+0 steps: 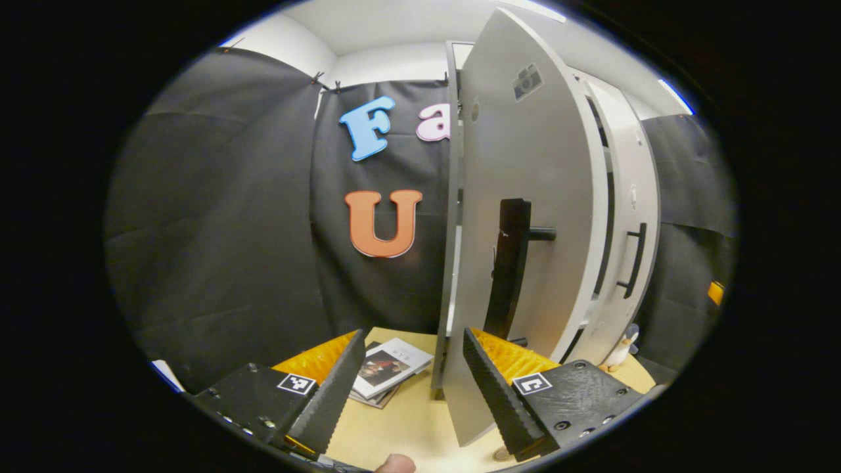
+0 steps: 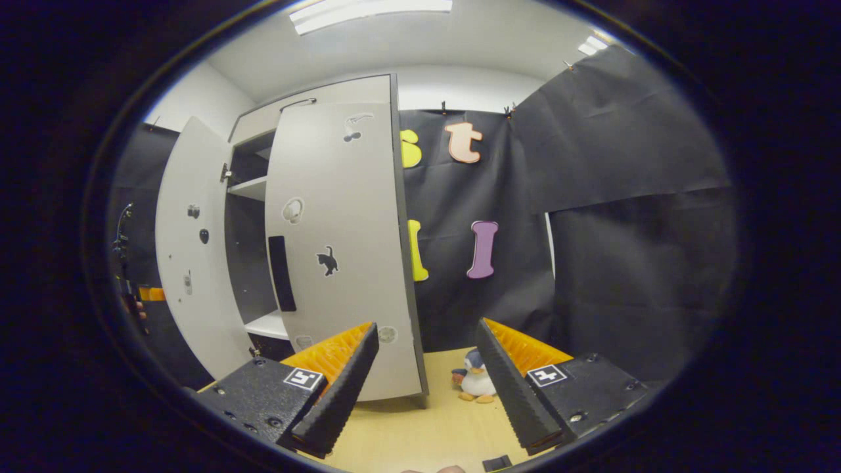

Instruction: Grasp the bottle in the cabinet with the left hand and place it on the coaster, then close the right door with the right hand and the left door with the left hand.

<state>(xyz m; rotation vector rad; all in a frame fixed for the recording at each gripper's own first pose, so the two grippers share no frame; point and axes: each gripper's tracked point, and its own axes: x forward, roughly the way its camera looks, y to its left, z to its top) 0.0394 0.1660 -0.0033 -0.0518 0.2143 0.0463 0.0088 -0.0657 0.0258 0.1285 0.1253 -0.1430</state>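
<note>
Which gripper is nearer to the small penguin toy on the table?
Right. The penguin toy sits just ahead between the right gripper fingers. From the left gripper, it stands farther off, beyond the cabinet door.

One cabinet [image 2: 315, 98] stands at about ten o'clock in the right gripper view, with two doors: the left door [image 2: 190, 263] and the right door [image 2: 341, 263]. One toy penguin [image 2: 474, 382] sits near six o'clock there. In the left gripper view, one small stack of books [image 1: 387, 368] lies toward six o'clock, and two black door handles [image 1: 509, 269] show at three o'clock.

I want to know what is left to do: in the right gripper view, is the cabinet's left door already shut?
No. The left door stands swung out, exposing the shelves inside the cabinet.
</note>
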